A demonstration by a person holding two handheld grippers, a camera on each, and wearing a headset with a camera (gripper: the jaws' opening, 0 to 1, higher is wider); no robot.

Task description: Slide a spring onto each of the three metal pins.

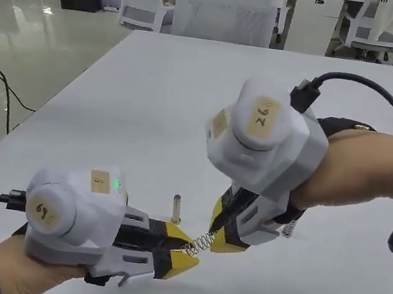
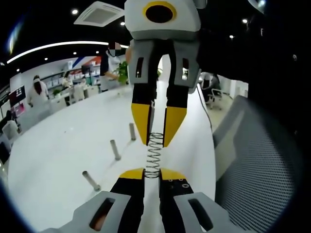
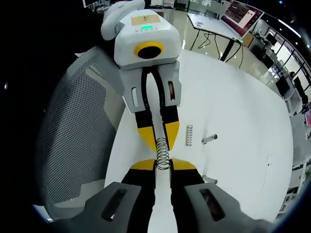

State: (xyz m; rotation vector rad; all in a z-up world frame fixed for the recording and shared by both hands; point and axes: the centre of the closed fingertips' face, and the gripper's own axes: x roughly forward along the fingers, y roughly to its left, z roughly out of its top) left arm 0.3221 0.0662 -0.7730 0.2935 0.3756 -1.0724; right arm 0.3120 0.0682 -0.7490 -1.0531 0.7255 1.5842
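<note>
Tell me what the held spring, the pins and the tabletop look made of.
Spring: thin silvery wire, probably steel; bare coils glint.
Pins: grey metal, satin finish, soft highlights along the shafts.
Tabletop: smooth matte white, perhaps laminate; the look leaves it open.

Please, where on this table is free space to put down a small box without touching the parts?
The white table is bare from the metal pin back to its far edge by the chairs, and also left of the pin. Crowded: the near edge, where the left gripper and right gripper hold one spring, with a spare spring nearby.
</note>
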